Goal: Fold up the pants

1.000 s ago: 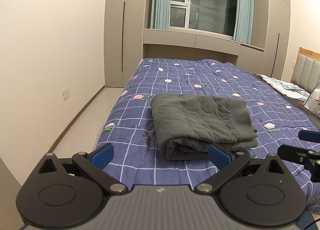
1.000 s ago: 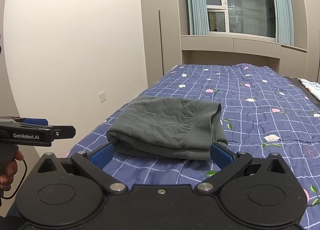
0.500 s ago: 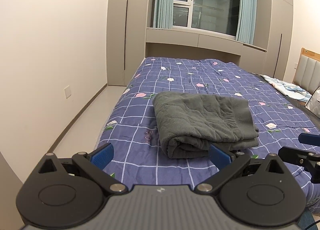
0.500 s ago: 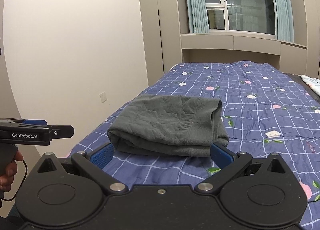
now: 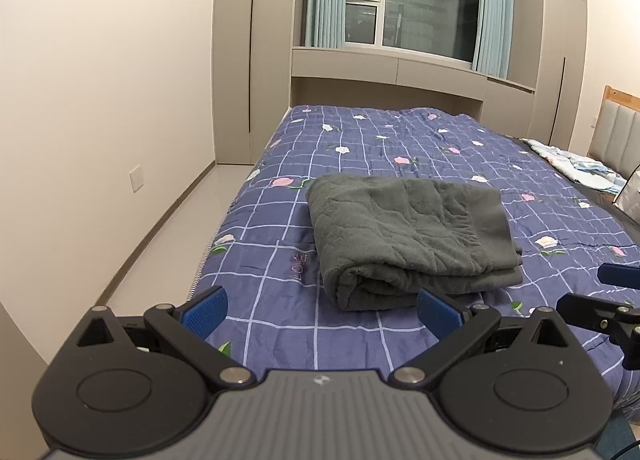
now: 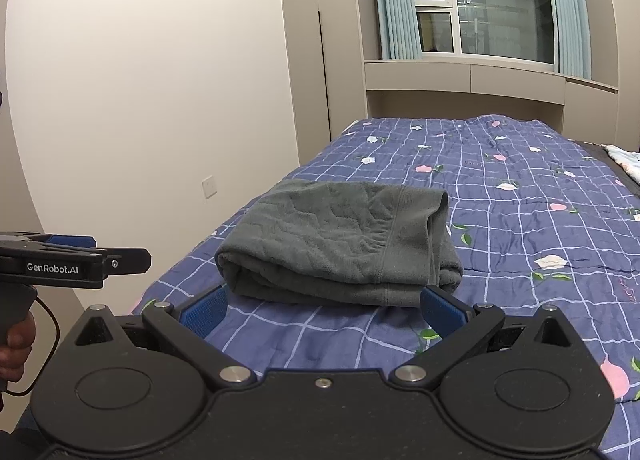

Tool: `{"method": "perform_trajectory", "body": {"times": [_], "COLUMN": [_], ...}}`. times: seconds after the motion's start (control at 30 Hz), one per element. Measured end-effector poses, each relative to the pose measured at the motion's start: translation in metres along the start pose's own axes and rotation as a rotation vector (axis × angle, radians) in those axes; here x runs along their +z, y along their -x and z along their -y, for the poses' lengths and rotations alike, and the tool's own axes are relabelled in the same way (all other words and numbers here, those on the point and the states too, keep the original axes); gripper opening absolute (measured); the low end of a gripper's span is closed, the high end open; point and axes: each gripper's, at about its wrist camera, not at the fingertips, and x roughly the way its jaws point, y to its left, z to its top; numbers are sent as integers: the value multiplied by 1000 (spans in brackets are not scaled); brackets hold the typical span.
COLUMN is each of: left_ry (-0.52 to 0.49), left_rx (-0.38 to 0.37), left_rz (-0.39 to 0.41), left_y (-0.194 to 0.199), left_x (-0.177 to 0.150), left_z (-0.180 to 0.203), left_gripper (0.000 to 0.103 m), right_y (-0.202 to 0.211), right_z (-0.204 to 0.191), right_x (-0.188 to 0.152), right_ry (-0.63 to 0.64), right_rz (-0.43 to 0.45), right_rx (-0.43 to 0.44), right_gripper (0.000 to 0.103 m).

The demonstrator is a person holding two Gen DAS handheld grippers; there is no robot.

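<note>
Lying folded on the quilt (image 5: 360, 163), pants (image 5: 408, 236), long axis crosswise, both jaws released.

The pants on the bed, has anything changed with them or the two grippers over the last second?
Both grippers have backed off a little: the folded pants sit slightly farther ahead in each wrist view than a second ago. Nothing was grabbed or released. The left gripper and right gripper stay wide open and empty, and the pants lie in the same folded bundle on the blue quilt.
</note>
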Motion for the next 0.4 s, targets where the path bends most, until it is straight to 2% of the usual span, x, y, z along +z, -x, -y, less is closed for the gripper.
{"method": "perform_trajectory", "body": {"times": [0.4], "left_ry": [9], "left_rx": [-40], "left_rz": [-44], "left_y": [-24], "left_x": [2], "left_z": [-1], "left_gripper": [103], "right_y": [-21], "right_z": [11], "right_x": [-4], "right_ry": [-25], "right_rz": [-62], "right_rx": [-14], "right_gripper": [103]}}
